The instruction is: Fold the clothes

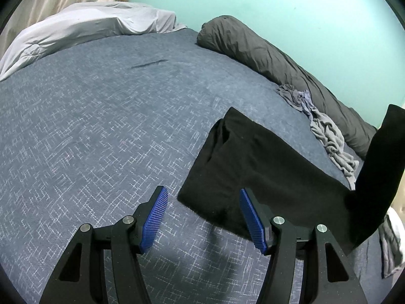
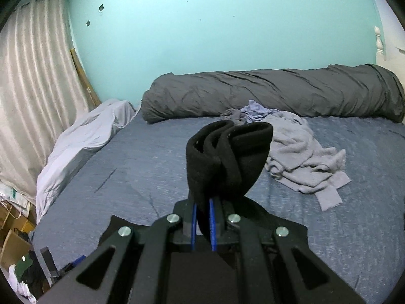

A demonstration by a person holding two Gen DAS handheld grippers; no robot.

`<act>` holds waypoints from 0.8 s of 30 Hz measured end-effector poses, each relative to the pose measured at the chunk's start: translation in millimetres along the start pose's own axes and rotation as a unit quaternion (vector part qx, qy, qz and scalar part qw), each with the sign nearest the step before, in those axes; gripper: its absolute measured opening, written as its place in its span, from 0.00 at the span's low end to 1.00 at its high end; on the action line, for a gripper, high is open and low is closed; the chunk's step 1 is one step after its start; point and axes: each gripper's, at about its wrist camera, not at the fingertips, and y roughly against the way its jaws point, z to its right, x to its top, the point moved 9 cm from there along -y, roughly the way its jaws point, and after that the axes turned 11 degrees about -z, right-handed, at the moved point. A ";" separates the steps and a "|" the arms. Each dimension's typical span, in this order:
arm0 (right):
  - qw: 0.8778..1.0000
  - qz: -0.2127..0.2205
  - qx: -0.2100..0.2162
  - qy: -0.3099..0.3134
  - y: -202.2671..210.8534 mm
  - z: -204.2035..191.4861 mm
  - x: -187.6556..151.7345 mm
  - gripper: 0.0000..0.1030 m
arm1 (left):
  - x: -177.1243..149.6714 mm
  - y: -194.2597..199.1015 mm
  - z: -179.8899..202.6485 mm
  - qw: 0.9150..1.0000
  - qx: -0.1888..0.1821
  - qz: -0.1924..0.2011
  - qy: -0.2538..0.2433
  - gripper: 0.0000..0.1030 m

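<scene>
Left gripper [image 1: 203,220], jaws released, nothing between them; hovers at near edge of black garment [image 1: 253,167] lying on blue bedspread [image 1: 101,126].

Right wrist view: right gripper [image 2: 202,224] clenched on the garment's bunched end, lifted off the bed. Grey clothes [image 2: 301,152] far right.

Judged: fold-over under way; next, carry the raised end across, lay flat.

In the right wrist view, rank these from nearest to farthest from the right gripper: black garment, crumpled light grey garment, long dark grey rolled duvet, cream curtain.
1. Black garment: clamped in the right gripper, bunched just ahead.
2. Crumpled light grey garment: on the blue bedspread, ahead and right.
3. Long dark grey rolled duvet: along the far wall.
4. Cream curtain: far left, beyond the bed's edge; too close to call against the duvet.
</scene>
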 end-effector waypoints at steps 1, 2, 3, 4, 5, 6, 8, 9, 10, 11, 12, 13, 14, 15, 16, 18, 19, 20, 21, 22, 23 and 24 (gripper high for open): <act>1.000 0.000 0.002 -0.003 -1.3 -2.0 0.5 0.07 | 0.0 -0.3 -0.1 1.000 -0.001 -0.001 0.001 0.62; 1.000 0.000 0.005 -0.006 -2.9 -5.3 0.6 0.07 | 0.1 -0.6 -0.2 1.000 -0.002 -0.001 0.002 0.62; 1.000 0.000 0.009 -0.007 -4.3 -10.1 1.0 0.07 | 0.0 0.0 -0.1 1.000 -0.003 -0.001 0.002 0.62; 1.000 0.000 0.014 -0.002 -5.3 -19.7 0.1 0.07 | 0.0 0.7 0.1 1.000 -0.004 0.000 0.001 0.62; 1.000 0.000 0.020 0.003 -6.2 -29.4 -0.7 0.07 | 0.0 1.3 0.6 1.000 -0.005 0.000 0.001 0.62; 1.000 0.001 0.026 0.009 -7.1 -39.0 -1.6 0.07 | 0.3 1.5 0.0 1.000 -0.005 0.000 0.001 0.62; 0.999 0.001 0.037 0.026 -9.2 -62.4 -4.4 0.07 | 0.8 1.8 -1.4 1.000 -0.006 0.001 0.003 0.62; 0.998 0.002 0.042 0.037 -10.6 -76.0 -6.4 0.07 | 1.0 2.0 -2.1 1.000 -0.006 0.001 0.004 0.62; 0.998 -0.002 0.044 0.045 -16.2 -88.1 -10.2 0.07 | 1.2 2.1 -2.8 1.000 -0.006 0.001 0.005 0.62; 0.998 -0.005 0.046 0.052 -21.7 -100.1 -13.9 0.07 | 1.6 2.5 -3.4 1.000 -0.007 0.001 0.007 0.62; 0.997 -0.009 0.048 0.060 -27.5 -112.0 -17.8 0.07 | 1.7 2.9 -3.8 1.000 -0.007 0.002 0.007 0.62; 0.997 -0.017 0.048 0.065 -37.9 -122.7 -25.1 0.07 | 1.9 2.9 -4.8 1.000 -0.004 0.003 0.009 0.62; 0.996 -0.025 0.049 0.070 -48.3 -133.4 -32.5 0.07 | 1.8 2.9 -5.2 1.000 -0.004 0.003 0.010 0.62; 0.996 -0.031 0.048 0.075 -58.5 -142.9 -41.2 0.07 | 1.6 2.9 -5.6 1.000 -0.005 0.003 0.011 0.62; 0.995 -0.041 0.047 0.081 -69.4 -152.9 -51.6 0.07 | 1.5 2.9 -5.7 1.000 -0.006 0.002 0.010 0.62; 0.993 -0.061 0.048 0.094 -93.1 -173.0 -75.1 0.07 | 2.0 2.9 -6.9 1.000 -0.005 0.002 0.010 0.62; 0.991 -0.068 0.049 0.103 -102.5 -182.8 -86.7 0.07 | 2.4 2.9 -8.3 1.000 -0.005 0.002 0.011 0.62; 0.990 -0.075 0.049 0.112 -111.9 -192.6 -98.3 0.07 | 2.7 2.8 -9.8 1.000 -0.006 0.002 0.012 0.62; 0.988 -0.082 0.050 0.121 -121.1 -202.3 -109.8 0.07 | 3.1 2.7 -11.2 1.000 -0.006 0.002 0.013 0.62; 0.987 -0.089 0.052 0.126 -128.7 -210.8 -119.0 0.07 | 3.4 2.9 -12.9 1.000 -0.006 0.002 0.016 0.62; 0.985 -0.095 0.055 0.130 -136.3 -219.5 -128.1 0.07 | 3.7 3.2 -14.6 1.000 -0.007 0.002 0.019 0.62; 0.984 -0.102 0.054 0.134 -143.8 -223.7 -134.4 0.07 | 4.0 3.5 -16.3 1.000 -0.008 0.002 0.022 0.62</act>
